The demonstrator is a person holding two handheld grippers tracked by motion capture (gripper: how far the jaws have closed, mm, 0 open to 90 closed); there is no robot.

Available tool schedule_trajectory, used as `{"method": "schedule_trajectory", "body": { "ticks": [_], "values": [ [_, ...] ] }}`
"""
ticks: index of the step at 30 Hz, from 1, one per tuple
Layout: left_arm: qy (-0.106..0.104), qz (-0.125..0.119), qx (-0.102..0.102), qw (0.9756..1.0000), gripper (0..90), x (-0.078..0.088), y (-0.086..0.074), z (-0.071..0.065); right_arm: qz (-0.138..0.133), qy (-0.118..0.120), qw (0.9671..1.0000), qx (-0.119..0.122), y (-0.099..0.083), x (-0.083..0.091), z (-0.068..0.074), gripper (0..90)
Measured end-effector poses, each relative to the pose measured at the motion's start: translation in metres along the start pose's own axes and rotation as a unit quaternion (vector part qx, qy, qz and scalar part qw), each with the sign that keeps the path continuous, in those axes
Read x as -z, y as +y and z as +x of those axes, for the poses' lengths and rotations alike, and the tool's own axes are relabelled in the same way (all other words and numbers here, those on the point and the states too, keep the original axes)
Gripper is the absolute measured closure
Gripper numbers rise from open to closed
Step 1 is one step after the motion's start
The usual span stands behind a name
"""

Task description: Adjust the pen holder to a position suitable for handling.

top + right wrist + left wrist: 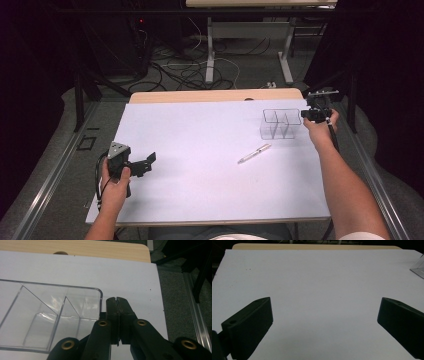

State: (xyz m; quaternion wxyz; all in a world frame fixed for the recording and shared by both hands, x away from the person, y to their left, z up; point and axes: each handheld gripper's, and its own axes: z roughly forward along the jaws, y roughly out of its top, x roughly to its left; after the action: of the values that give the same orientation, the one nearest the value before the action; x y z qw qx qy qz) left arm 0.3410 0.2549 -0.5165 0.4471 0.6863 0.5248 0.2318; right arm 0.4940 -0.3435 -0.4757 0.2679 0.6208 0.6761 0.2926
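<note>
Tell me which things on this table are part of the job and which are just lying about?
In use:
- clear divided box, with the right gripper right beside its corner, fingers shut with nothing between them
- pen, lying on the white sheet near the box
- left gripper, fingers open, waiting over the sheet

Just lying about:
- cables on the floor beyond the table
- another table's legs farther back

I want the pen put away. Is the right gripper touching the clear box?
Cannot tell. In the right gripper view the shut right gripper sits beside the clear box corner, no plain gap or contact.
</note>
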Motion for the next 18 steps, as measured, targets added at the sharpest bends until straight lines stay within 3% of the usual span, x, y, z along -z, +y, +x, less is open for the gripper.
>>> {"method": "schedule_trajectory", "body": {
  "ticks": [7,13,14,18],
  "values": [
    [-0.001,0.002,0.003,1.0000,0.0,-0.0003,-0.0002,0.0001,0.012,0.004,0.9999,0.000,-0.0069,-0.0082,0.0000,89.8],
    [-0.001,0.003,0.001,1.0000,0.0,-0.0014,-0.0001,-0.0002,0.006,0.009,0.9999,-0.005,-0.0090,-0.0088,0.0002,89.9],
    [-0.001,0.003,0.001,1.0000,0.0,-0.0014,-0.0001,-0.0002,0.006,0.020,0.9998,-0.004,-0.0087,-0.0090,0.0003,90.0],
    [-0.002,0.006,-0.001,1.0000,0.0,-0.0024,0.0001,-0.0009,0.005,0.012,0.9999,0.009,-0.0088,-0.0093,0.0042,90.0]
  ]
}}
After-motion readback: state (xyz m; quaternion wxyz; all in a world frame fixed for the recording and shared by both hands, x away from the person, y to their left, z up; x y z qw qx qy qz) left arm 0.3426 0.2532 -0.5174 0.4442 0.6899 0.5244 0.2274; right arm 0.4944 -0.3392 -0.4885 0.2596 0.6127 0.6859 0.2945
